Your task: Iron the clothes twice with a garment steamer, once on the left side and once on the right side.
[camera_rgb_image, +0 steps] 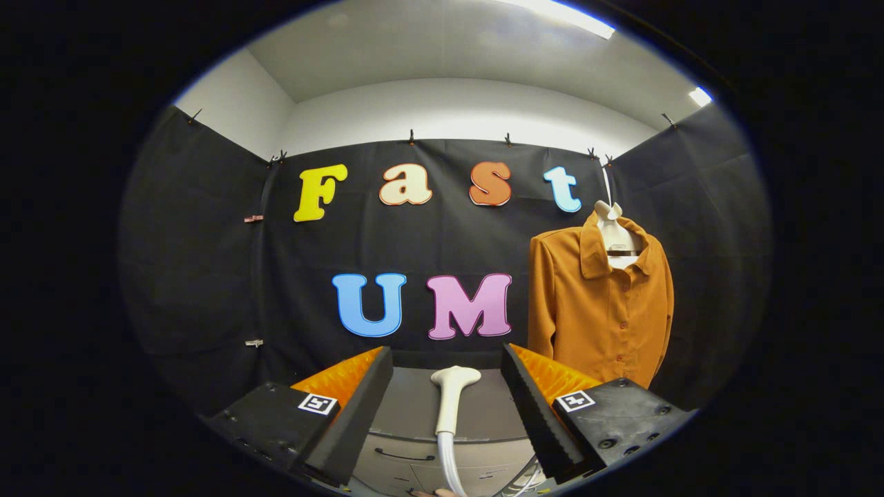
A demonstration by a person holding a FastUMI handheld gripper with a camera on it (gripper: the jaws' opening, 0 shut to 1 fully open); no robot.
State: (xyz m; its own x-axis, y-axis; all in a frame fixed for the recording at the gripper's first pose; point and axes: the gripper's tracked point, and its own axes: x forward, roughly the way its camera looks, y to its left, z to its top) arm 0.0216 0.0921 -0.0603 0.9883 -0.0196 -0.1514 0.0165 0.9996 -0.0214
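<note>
An orange button-up shirt (pixel 599 304) hangs on a white hanger (pixel 617 238) against the black cloth wall, beyond my right finger. A white garment steamer head (pixel 451 397) with its pale hose (pixel 450 464) lies on a grey cabinet top (pixel 407 407), between my two fingers and a little ahead of them. My gripper (pixel 447 376) is open, and the fingers stand wide on either side of the steamer handle without touching it.
The grey cabinet has a drawer front with a dark handle (pixel 404 455) below the steamer. Black cloth walls close the booth at the back and both sides. A fingertip (pixel 436 493) shows by the hose at the bottom.
</note>
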